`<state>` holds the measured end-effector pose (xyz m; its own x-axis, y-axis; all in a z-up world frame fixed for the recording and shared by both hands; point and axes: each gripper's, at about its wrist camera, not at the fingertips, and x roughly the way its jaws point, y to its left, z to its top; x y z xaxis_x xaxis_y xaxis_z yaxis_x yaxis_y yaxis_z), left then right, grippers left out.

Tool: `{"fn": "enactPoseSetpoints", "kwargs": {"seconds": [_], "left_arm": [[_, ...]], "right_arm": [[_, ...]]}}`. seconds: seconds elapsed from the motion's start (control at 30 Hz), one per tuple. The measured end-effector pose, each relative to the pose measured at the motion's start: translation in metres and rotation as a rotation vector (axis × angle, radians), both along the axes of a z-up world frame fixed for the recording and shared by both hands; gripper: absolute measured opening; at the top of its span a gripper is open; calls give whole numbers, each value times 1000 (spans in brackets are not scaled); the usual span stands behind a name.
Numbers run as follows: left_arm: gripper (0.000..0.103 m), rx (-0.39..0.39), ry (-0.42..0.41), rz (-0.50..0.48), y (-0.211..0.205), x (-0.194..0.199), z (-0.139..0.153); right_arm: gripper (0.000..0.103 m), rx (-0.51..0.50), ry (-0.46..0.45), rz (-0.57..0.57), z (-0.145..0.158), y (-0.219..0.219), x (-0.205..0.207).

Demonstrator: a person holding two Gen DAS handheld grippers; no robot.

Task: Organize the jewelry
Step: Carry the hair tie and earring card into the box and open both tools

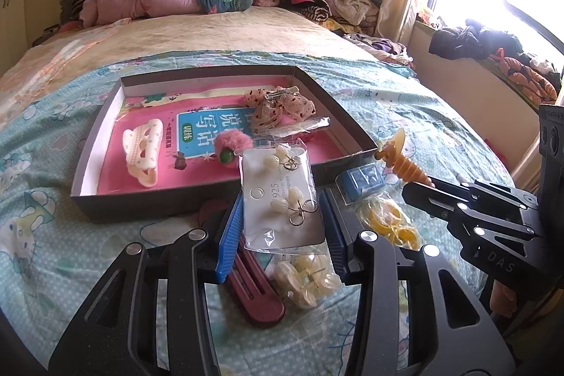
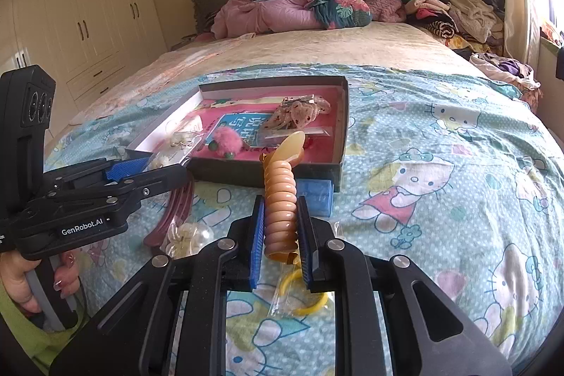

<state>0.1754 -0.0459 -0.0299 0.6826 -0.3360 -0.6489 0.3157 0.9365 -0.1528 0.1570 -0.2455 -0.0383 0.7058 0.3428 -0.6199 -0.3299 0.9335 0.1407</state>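
My left gripper is shut on a clear packet of white earrings on a card, held just above the near wall of the dark box. The box holds a white claw clip, a pink pompom tie and a spotted bow. My right gripper is shut on an amber spiral hair clip, held above the bedspread in front of the box. That clip also shows in the left wrist view.
On the bedspread near the box lie a maroon hair clip, a bag of white beads, a bag of yellow rings and a small blue box. Quilts and clothes pile at the bed's far end.
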Motion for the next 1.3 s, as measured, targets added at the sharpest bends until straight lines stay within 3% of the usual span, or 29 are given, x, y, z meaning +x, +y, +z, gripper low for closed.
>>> {"fn": "enactPoseSetpoints", "kwargs": {"seconds": [1.3], "left_arm": [[34, -18, -7, 104, 24, 102, 9]], "right_arm": [[17, -16, 9, -13, 4, 9, 97]]}}
